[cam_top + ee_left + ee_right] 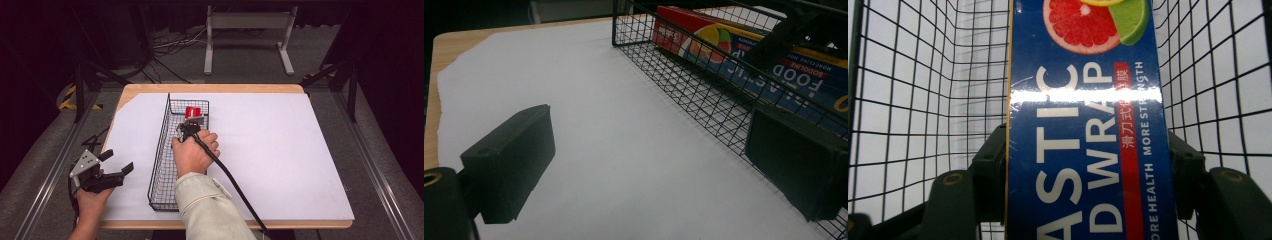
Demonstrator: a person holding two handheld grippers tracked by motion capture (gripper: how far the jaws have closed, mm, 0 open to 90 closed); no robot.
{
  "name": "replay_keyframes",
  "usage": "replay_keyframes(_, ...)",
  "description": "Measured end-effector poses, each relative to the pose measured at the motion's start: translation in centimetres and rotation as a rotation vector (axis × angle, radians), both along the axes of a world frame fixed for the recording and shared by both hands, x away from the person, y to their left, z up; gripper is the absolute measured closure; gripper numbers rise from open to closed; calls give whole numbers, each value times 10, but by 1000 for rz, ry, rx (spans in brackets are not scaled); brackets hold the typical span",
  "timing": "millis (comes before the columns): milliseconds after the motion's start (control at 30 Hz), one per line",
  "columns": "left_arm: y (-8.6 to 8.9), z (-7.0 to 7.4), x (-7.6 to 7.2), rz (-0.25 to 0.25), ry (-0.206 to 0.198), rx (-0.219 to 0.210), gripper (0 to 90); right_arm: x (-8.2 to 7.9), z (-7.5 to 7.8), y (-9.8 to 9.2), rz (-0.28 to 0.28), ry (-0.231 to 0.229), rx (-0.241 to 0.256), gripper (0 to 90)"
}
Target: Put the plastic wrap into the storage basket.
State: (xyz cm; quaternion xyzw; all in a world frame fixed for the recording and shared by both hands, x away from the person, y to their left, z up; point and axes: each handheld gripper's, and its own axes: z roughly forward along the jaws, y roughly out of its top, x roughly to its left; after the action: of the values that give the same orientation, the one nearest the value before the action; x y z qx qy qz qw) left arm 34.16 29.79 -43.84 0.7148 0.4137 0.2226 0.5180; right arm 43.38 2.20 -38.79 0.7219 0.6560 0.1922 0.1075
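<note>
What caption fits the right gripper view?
Right gripper fingers clamp a plastic wrap box inside the wire basket.

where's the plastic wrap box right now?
The plastic wrap box is inside the wire basket, toward its far end in the high view, between the right gripper fingers.

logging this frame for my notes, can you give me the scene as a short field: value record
surface: wooden table covered by a white sheet
container: long black wire basket on the sheet
item: blue and red plastic wrap box with citrus picture, lying inside the basket
right gripper: reaching into the basket, jaws pressed on both long sides of the box
left gripper: jaws apart, holding nothing, over the sheet to the left of the basket
box position: lengthwise along the basket, red end toward its far end
</note>
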Motion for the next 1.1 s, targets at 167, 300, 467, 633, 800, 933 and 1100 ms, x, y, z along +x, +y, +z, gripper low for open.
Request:
replay_keyframes(167, -1, 0, 0, -4, 1, 2, 66, 1, 0, 1, -5, -15, -2, 373)
replay_keyframes(300, -1, -1, 1, -9, 3, 8, 65, 1, 1, 3, -10, -49, 2, 361)
replay_keyframes(467, -1, -1, 1, -7, 2, 7, 65, 1, 4, 3, -8, -52, 4, 370)
replay_keyframes(633, -1, -1, 0, -4, 4, 3, 65, 1, 4, 3, 2, -57, -1, 366)
replay_keyframes(800, -1, -1, 1, -4, 2, 5, 65, 0, 7, 3, 10, -82, 9, 332)
replay_keyframes(933, -1, 0, 1, -4, 1, 6, 65, 0, 13, 3, 11, -101, 1, 331)
replay_keyframes(1100, 0, -1, 1, -3, 2, 5, 65, 1, 22, 2, 13, -138, 7, 324)
